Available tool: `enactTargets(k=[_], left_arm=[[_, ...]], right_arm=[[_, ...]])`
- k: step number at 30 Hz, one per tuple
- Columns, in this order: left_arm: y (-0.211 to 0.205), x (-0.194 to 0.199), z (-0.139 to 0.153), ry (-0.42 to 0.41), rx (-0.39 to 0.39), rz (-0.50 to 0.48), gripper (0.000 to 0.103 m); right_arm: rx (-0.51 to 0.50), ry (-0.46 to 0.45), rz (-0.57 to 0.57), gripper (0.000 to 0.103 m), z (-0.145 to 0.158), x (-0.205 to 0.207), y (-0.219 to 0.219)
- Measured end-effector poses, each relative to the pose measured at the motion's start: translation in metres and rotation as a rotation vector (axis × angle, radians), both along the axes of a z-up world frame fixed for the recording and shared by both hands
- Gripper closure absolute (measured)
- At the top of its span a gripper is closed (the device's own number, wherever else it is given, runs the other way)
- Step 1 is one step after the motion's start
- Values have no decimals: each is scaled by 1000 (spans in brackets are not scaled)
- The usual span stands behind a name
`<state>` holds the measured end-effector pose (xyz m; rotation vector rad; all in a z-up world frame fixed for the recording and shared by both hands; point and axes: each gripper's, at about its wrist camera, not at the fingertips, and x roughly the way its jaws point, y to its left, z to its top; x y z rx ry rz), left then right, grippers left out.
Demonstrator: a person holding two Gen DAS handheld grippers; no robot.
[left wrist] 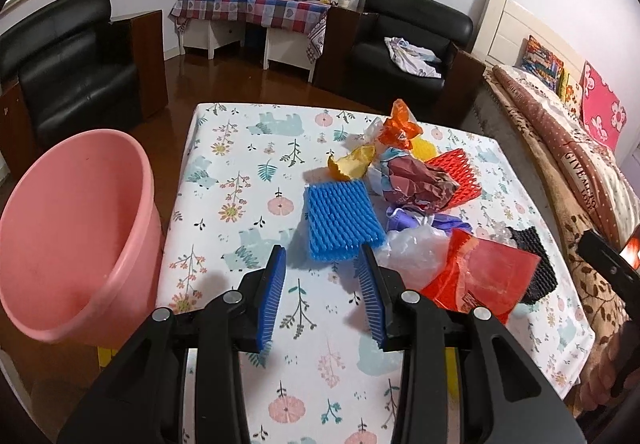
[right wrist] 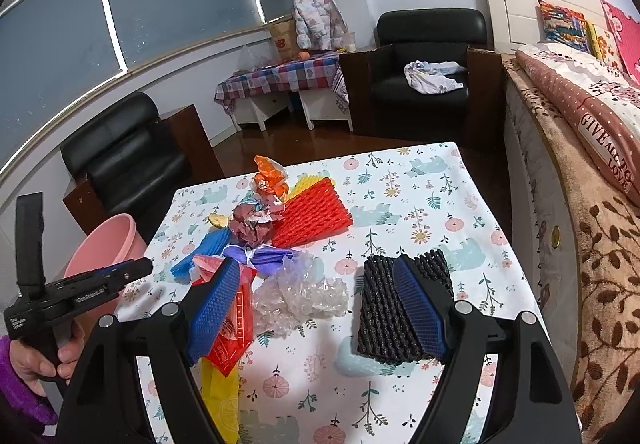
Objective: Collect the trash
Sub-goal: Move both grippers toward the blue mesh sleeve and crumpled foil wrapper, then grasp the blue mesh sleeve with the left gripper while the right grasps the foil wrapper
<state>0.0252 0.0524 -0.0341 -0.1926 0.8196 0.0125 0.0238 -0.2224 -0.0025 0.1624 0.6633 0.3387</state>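
Observation:
A pile of trash lies on the floral table [left wrist: 240,179]: a blue foam net [left wrist: 342,217], a red foam net [left wrist: 460,175], crumpled maroon paper [left wrist: 420,183], clear plastic [left wrist: 416,252], a red packet [left wrist: 480,280], a black foam net [left wrist: 532,264] and an orange wrapper [left wrist: 400,127]. My left gripper [left wrist: 322,264] is open and empty, just in front of the blue net. My right gripper [right wrist: 316,276] is open and empty above the clear plastic [right wrist: 304,296], with the black foam net [right wrist: 384,312] by its right finger and the red packet [right wrist: 236,320] by its left.
A pink bucket [left wrist: 76,228] stands off the table's left edge, also in the right wrist view [right wrist: 108,244]. Black armchairs [left wrist: 404,39] stand beyond the table and a bed [left wrist: 580,163] runs along the right. The left gripper shows in the right wrist view [right wrist: 132,268].

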Motion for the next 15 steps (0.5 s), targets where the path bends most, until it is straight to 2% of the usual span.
enactTargets(k=[7, 15], left_arm=[[-1, 23, -12, 25, -2, 1, 65], [-8, 44, -33, 84, 49, -11, 65]], right_arm=[[7, 9, 8, 25, -4, 4, 0], [8, 15, 22, 25, -6, 13, 2]])
